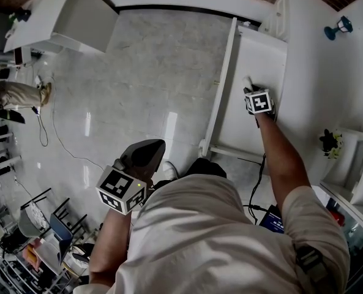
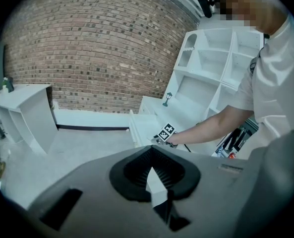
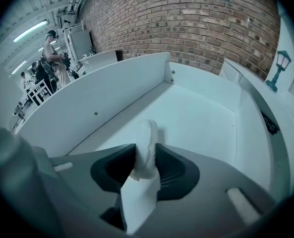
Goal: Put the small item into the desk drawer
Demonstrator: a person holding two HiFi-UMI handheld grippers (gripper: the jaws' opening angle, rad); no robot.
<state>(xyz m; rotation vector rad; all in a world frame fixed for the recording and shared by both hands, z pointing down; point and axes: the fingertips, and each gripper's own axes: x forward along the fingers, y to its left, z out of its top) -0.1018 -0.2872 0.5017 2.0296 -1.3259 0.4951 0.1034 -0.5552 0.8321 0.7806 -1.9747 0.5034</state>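
Observation:
The white desk drawer (image 1: 254, 60) stands pulled open, its bare floor (image 3: 196, 118) filling the right gripper view. My right gripper (image 1: 250, 86) reaches into it with the arm stretched out. Its jaws (image 3: 146, 162) press on a small white, soft-looking item (image 3: 147, 148), which sticks up between them just above the drawer floor. My left gripper (image 1: 145, 152) hangs low beside my body over the floor, away from the drawer. In the left gripper view its jaws (image 2: 154, 175) meet with nothing between them, and the drawer (image 2: 144, 125) shows beyond.
A blue lamp figure (image 1: 338, 27) stands on the white desk top right of the drawer, and a small dark plant (image 1: 331, 143) on a shelf nearer me. A white shelf unit (image 1: 65, 14) stands far left. Chairs (image 1: 40, 216) and a cable (image 1: 49, 127) lie on the pale floor.

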